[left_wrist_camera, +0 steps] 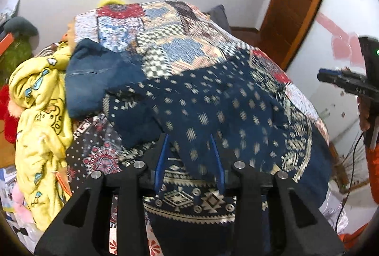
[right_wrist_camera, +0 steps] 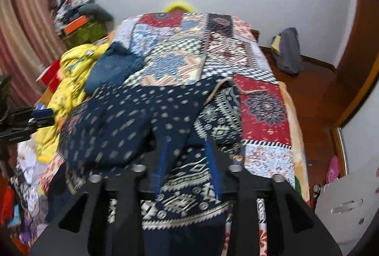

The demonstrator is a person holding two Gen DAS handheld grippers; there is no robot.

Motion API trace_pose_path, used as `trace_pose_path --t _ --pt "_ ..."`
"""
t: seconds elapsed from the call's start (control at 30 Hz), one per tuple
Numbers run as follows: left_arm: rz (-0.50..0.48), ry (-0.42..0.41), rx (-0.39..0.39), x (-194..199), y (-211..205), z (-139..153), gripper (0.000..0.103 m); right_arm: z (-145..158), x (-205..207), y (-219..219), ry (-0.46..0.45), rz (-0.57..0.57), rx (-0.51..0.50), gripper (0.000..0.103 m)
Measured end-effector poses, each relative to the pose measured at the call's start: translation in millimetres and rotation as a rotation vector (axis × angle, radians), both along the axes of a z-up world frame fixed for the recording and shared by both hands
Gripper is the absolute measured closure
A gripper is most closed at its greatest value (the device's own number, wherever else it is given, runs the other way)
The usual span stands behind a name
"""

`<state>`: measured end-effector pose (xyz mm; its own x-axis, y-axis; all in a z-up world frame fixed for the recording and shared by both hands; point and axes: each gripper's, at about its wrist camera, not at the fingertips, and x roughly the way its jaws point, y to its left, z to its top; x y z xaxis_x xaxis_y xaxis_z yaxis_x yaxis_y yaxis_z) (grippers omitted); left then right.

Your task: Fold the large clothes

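Observation:
A large navy garment with cream dots and a geometric border [left_wrist_camera: 213, 109] lies bunched over the near end of the patchwork bed; it also shows in the right wrist view [right_wrist_camera: 132, 114]. My left gripper [left_wrist_camera: 189, 156] has its blue-padded fingers [left_wrist_camera: 162, 159] parted, with a fold of the navy cloth draped between them. My right gripper [right_wrist_camera: 187, 161] likewise has its fingers [right_wrist_camera: 162, 161] apart around the navy cloth. Whether either pinches the cloth I cannot tell. The right gripper also shows at the right edge of the left wrist view [left_wrist_camera: 350, 83].
The patchwork bedspread [right_wrist_camera: 189, 47] covers the bed. Folded jeans [left_wrist_camera: 94, 80] and a yellow printed garment [left_wrist_camera: 40, 128] lie at the bed's left. A wooden door [left_wrist_camera: 296, 2] and wood floor [right_wrist_camera: 315, 99] are on the right. Clutter piles by the curtain [right_wrist_camera: 26, 31].

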<state>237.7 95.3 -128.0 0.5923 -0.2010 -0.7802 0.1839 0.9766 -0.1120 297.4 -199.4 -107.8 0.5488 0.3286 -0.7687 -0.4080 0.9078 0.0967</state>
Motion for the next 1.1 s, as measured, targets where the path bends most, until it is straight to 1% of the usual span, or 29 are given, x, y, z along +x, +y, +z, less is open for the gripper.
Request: trace_pose_path --t 0.03,0.1,0.13,0.2,0.23,0.33,0.43,0.5,0.6,0.63,0.7,0.77,0.8,0.83,0.9,0.93,0.97,1.03,1.1 --pt "0.02 -0.012 0.014 4 6 2 0.061 -1 5 -2 -0.004 -0.02 -0.003 0.059" --pt "0.063 -0.034 0.046 10 15 0 0.048 -6 17 -5 -0.011 -0.059 -0.02 0.056" --pt "0.1 -0.038 0.06 17 24 -3 0.046 -8 23 -6 -0.007 -0.069 -0.024 0.054" --pt "0.146 -0.016 0.042 31 41 -14 0.042 -18 39 -8 0.019 -0.092 -0.035 0.049" --pt "0.159 -0.003 0.027 37 48 -19 0.042 -23 46 -8 0.03 -0.1 -0.041 0.048" --pt "0.224 0.061 -0.02 61 74 -50 0.042 -40 66 -9 0.058 -0.114 -0.063 0.047" --pt "0.296 0.127 -0.053 84 99 -86 0.042 -58 86 -11 0.104 -0.13 -0.078 0.047" --pt "0.343 0.18 -0.112 98 115 -113 0.042 -73 102 -13 0.135 -0.151 -0.09 0.047" --pt "0.375 0.224 -0.187 111 126 -137 0.042 -94 122 -16 0.189 -0.174 -0.098 0.047" --pt "0.374 0.231 -0.22 116 128 -145 0.042 -99 125 -17 0.206 -0.178 -0.096 0.047" --pt "0.361 0.231 -0.261 124 130 -153 0.042 -111 136 -17 0.247 -0.178 -0.089 0.047" --pt "0.363 0.219 -0.273 132 130 -156 0.042 -119 145 -15 0.247 -0.186 -0.085 0.047" --pt "0.373 0.209 -0.262 137 130 -159 0.043 -121 148 -14 0.241 -0.194 -0.08 0.047" --pt "0.38 0.206 -0.248 141 130 -161 0.044 -122 150 -12 0.239 -0.197 -0.071 0.047" --pt "0.388 0.199 -0.229 151 130 -164 0.057 -125 156 -10 0.241 -0.194 -0.027 0.047" --pt "0.392 0.199 -0.238 154 132 -166 0.059 -127 160 -10 0.249 -0.19 -0.005 0.047" --pt "0.404 0.198 -0.263 157 134 -167 0.067 -130 165 -10 0.273 -0.18 0.035 0.047" --pt "0.419 0.198 -0.296 158 135 -167 0.074 -134 171 -9 0.287 -0.177 0.071 0.047" --pt "0.416 0.19 -0.312 157 133 -165 0.089 -134 172 -5 0.275 -0.168 0.056 0.051"
